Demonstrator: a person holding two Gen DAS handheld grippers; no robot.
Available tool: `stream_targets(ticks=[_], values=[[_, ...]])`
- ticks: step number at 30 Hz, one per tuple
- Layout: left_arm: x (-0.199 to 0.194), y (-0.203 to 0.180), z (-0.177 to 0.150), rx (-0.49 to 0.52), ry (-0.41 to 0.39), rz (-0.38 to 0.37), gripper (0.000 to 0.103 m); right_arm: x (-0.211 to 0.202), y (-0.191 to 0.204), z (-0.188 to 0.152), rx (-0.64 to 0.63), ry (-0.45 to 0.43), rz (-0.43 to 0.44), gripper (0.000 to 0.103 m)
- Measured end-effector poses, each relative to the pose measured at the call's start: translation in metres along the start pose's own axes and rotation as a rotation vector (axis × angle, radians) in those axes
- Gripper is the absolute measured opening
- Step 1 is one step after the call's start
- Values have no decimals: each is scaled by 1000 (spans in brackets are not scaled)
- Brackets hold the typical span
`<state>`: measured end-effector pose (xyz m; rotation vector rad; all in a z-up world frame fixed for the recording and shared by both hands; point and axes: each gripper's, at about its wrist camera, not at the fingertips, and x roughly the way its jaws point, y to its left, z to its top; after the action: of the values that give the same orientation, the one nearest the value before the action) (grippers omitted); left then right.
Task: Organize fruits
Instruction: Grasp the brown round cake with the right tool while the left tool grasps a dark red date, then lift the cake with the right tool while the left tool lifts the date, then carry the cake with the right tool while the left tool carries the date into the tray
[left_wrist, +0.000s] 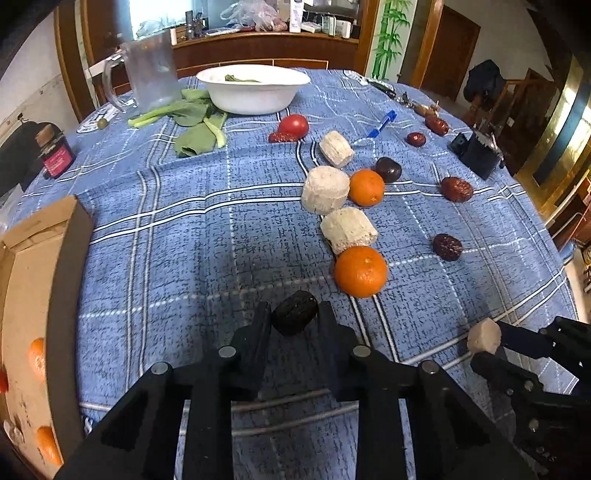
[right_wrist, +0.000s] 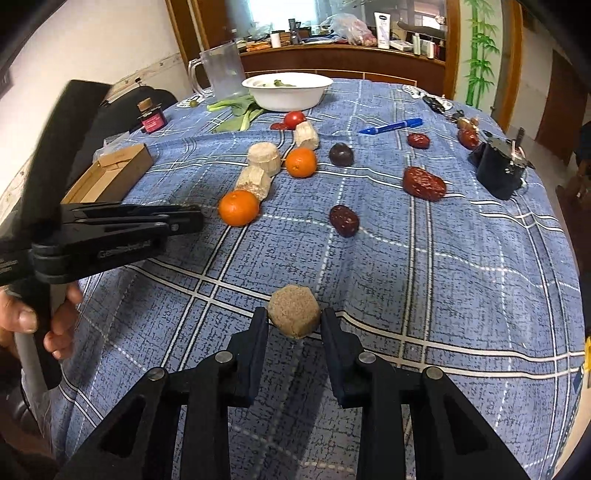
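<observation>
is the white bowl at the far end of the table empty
No, the white round bowl holds a green leafy vegetable piece inside it.

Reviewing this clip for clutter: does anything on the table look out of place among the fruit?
Yes. A blue marker pen lies loose on the tablecloth among the red dates, and leafy greens sprawl on the cloth beside the white bowl rather than in it. Nothing looks spilled or broken.
</observation>
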<state>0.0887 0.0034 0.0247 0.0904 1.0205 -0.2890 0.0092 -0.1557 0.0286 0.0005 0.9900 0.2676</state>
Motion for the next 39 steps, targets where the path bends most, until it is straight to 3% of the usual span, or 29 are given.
stream_targets(ticks=[10,19,39], values=[[-49,5,-41,-58,-20,-52,24,-17,2,-8,11,-11,-51,31],[-93,12,-69,-77,-87,6,25,-24,14,-22,45,7,-88,31],[-153,101,-86,-178,-182,48,25,-21,99,14,-37,-35,-64,31]])
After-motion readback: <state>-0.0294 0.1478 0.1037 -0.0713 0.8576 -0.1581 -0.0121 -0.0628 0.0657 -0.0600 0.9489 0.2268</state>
